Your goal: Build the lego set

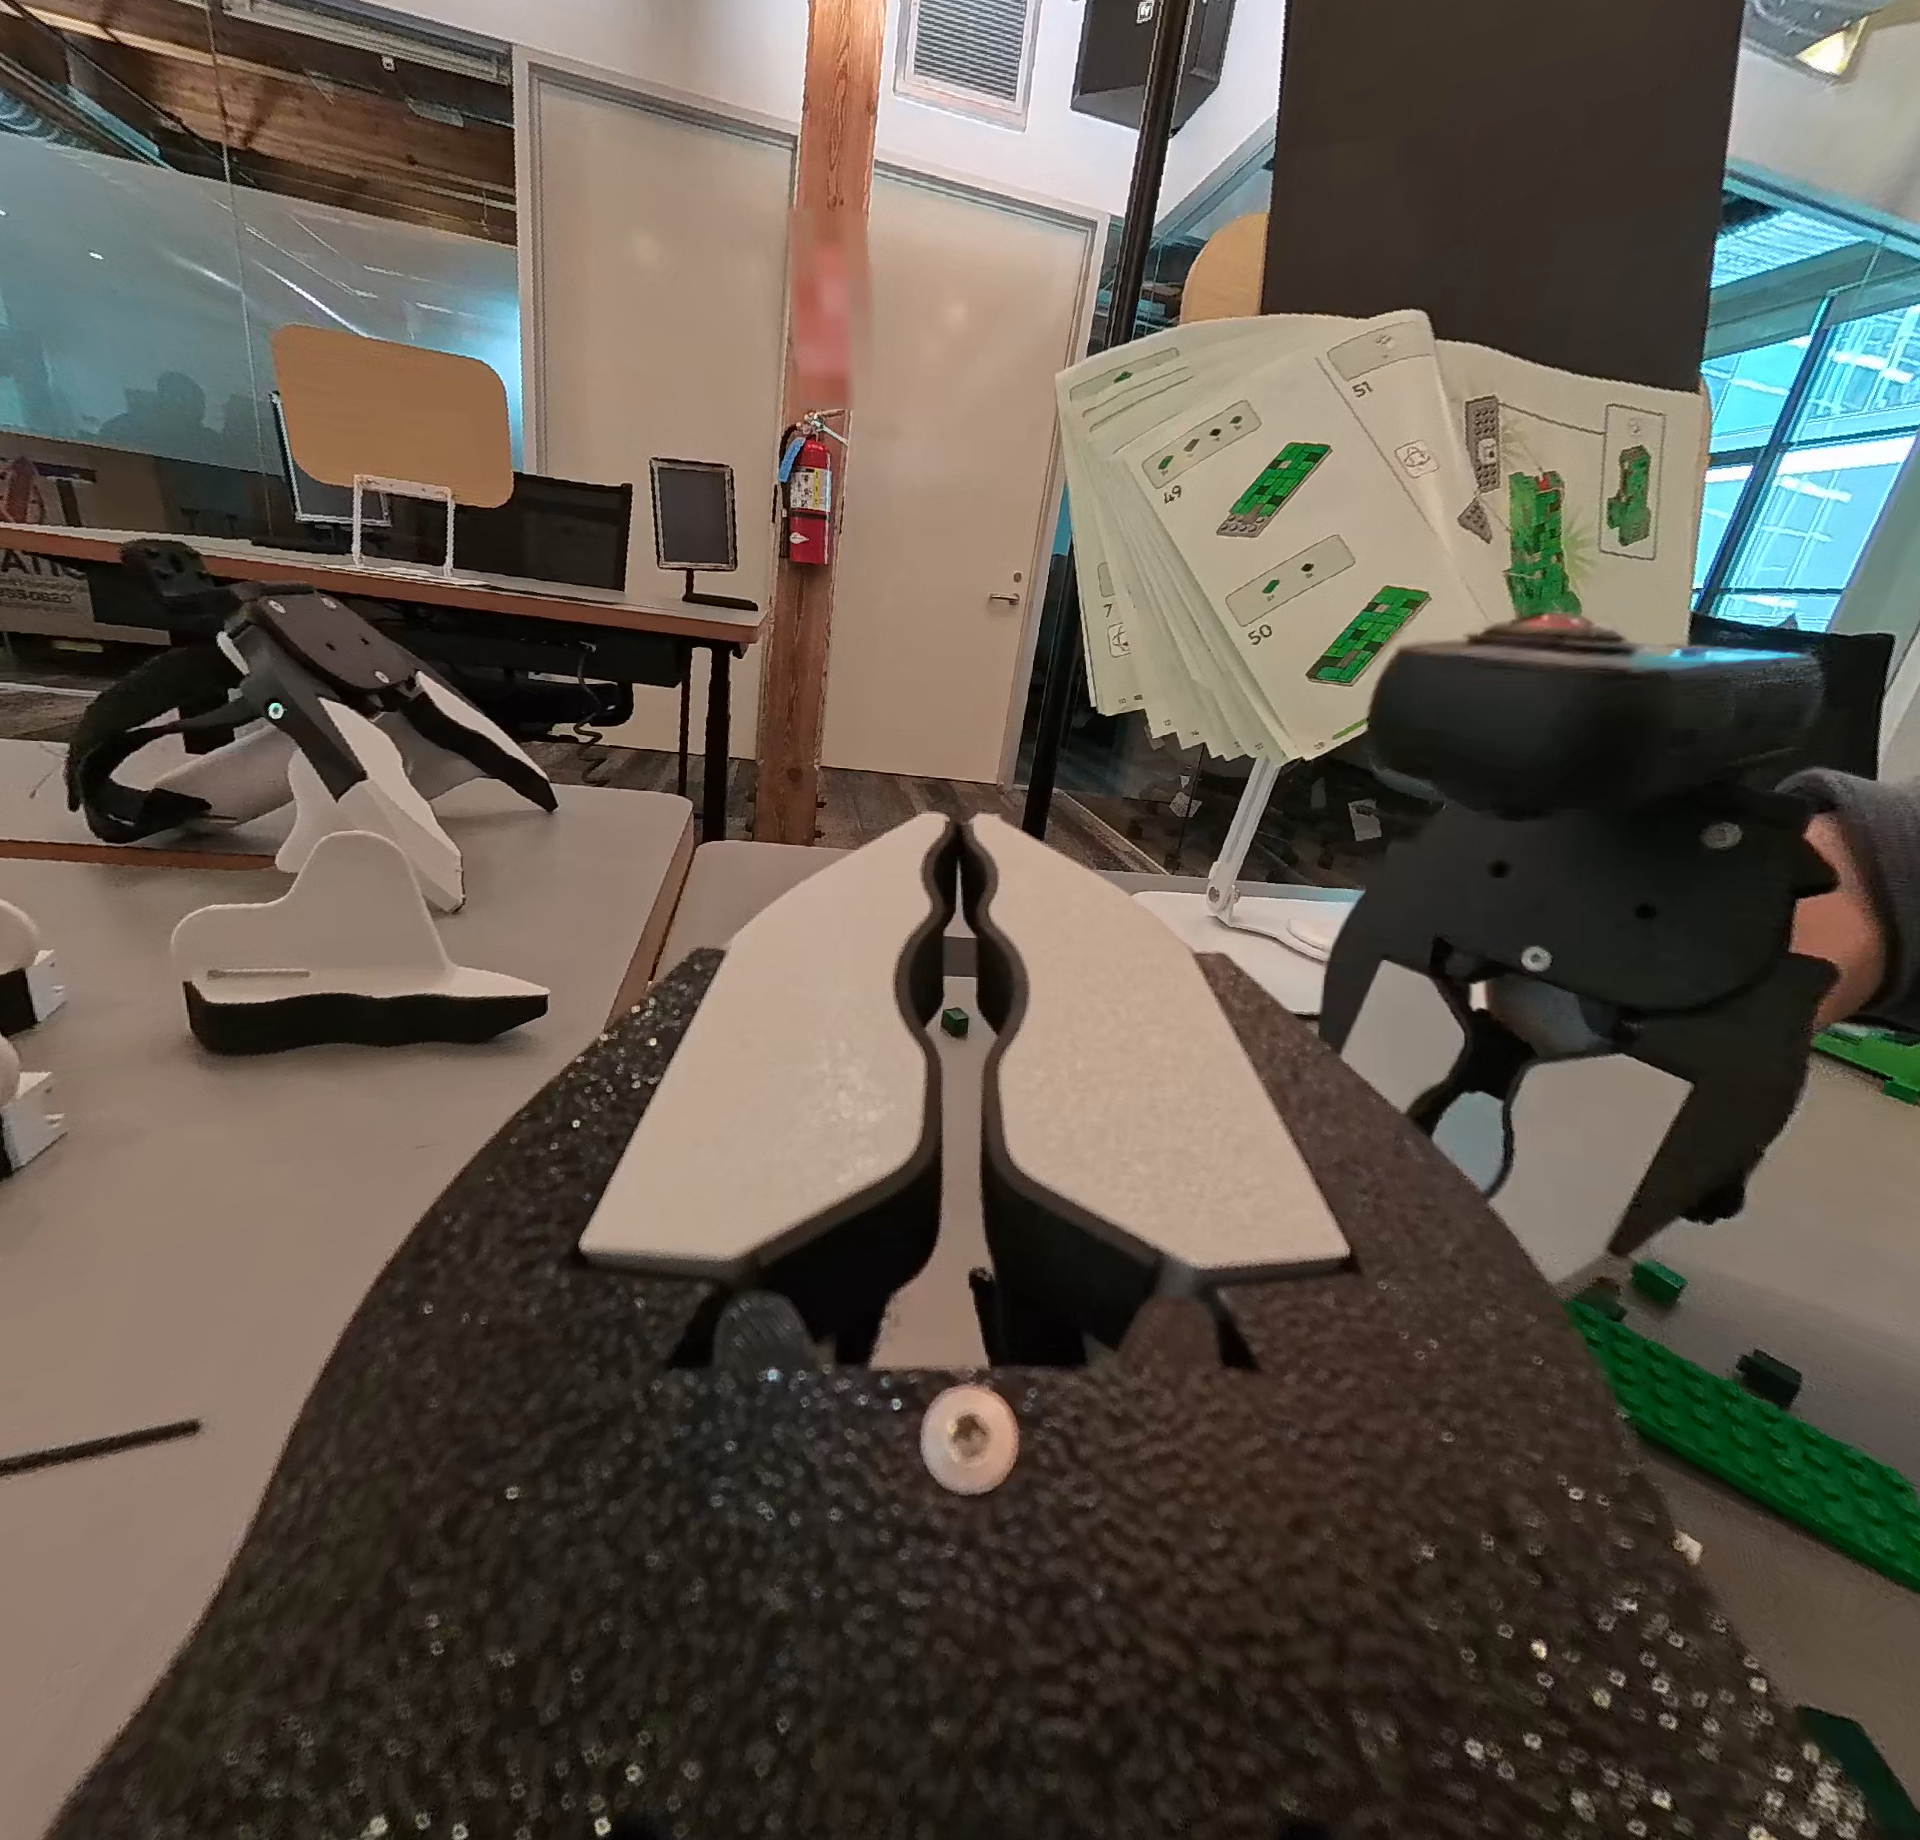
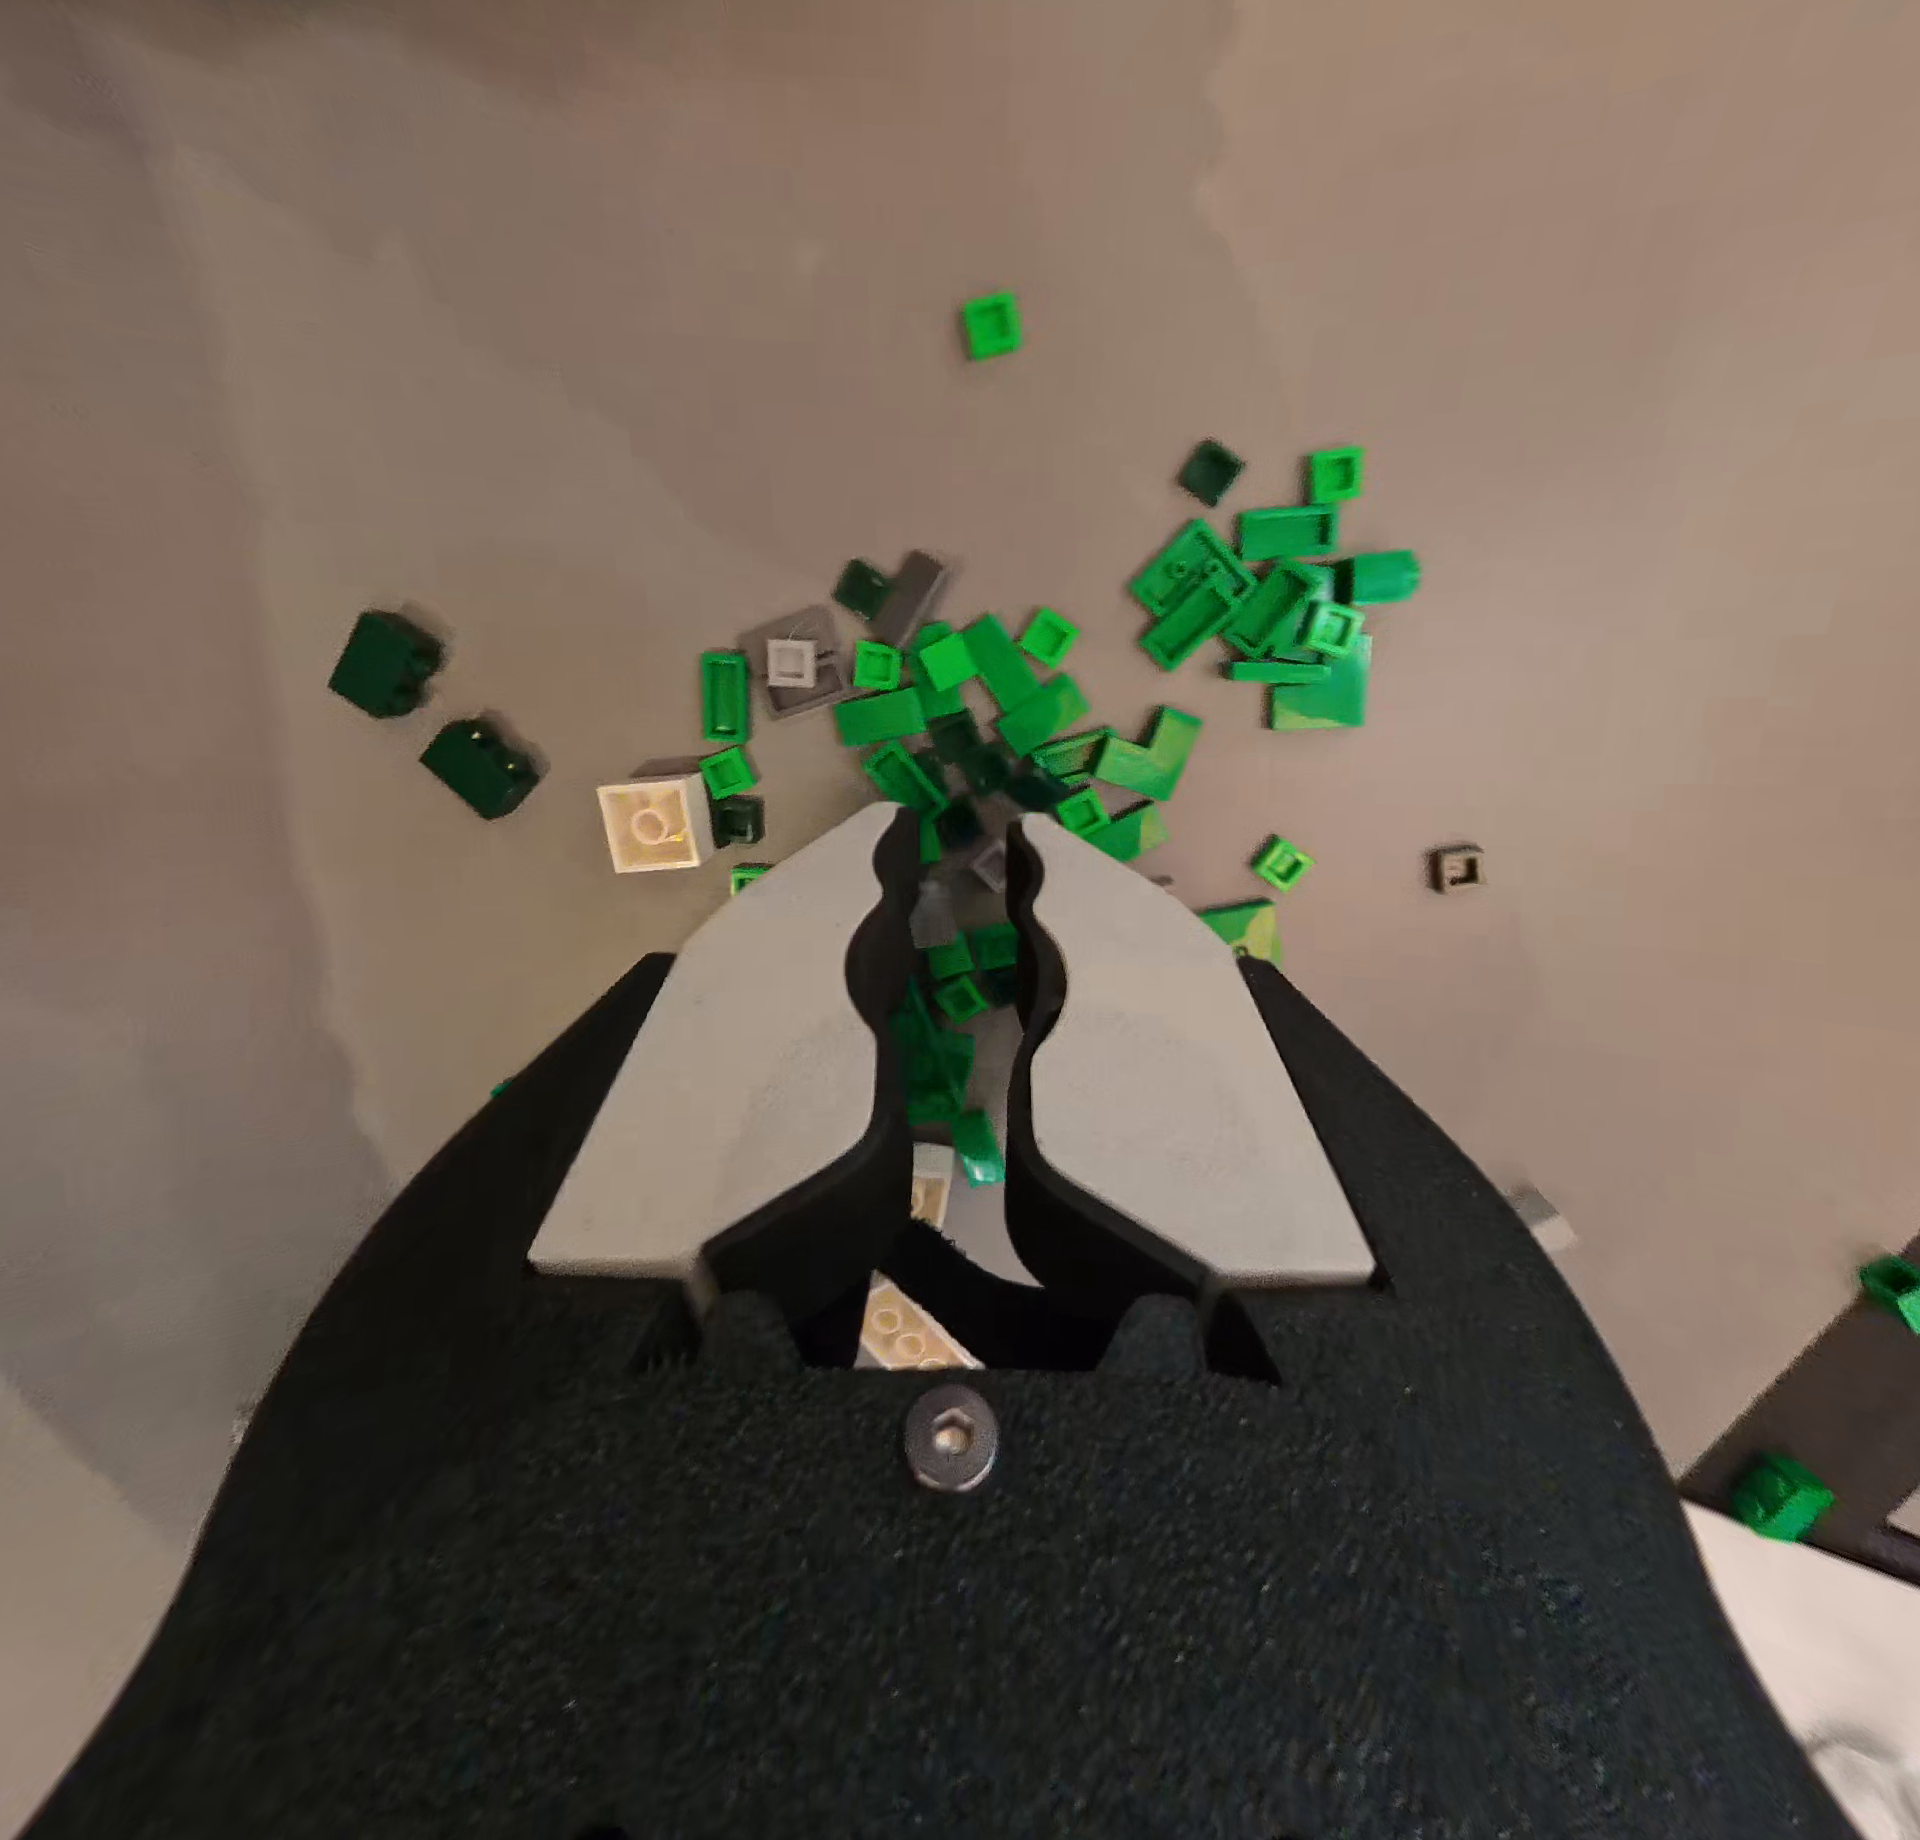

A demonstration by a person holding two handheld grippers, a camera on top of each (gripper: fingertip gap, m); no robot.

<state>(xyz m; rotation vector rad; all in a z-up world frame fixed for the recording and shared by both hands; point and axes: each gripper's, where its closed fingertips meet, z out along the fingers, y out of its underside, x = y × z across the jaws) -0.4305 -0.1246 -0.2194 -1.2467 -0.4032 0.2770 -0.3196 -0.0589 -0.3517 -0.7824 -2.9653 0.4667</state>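
I'm holding left gripper (image 1: 958,834) closed, empty; right gripper (image 2: 961,834) is hovering apart over brick pile (image 2: 997,720), prob. nudging neighbours, scattering bits.

Grey table (image 2: 520,336) below, strewn with a loose heap of bright green tiles (image 2: 997,689), with two dark green bricks (image 2: 436,710) off to the left of it, a white brick (image 2: 649,824) lying studs-down beside them, and a few grey tiles (image 2: 795,668) mixed in. Over in the left wrist view, same sort of grey tabletop (image 1: 312,1219), carrying a green baseplate (image 1: 1745,1447) at the right edge, a white stand base (image 1: 1247,923), and spare white-and-black gripper fingers (image 1: 343,969) resting flat on the left. One tiny dark green piece (image 1: 954,1021) alone on the bare surface.
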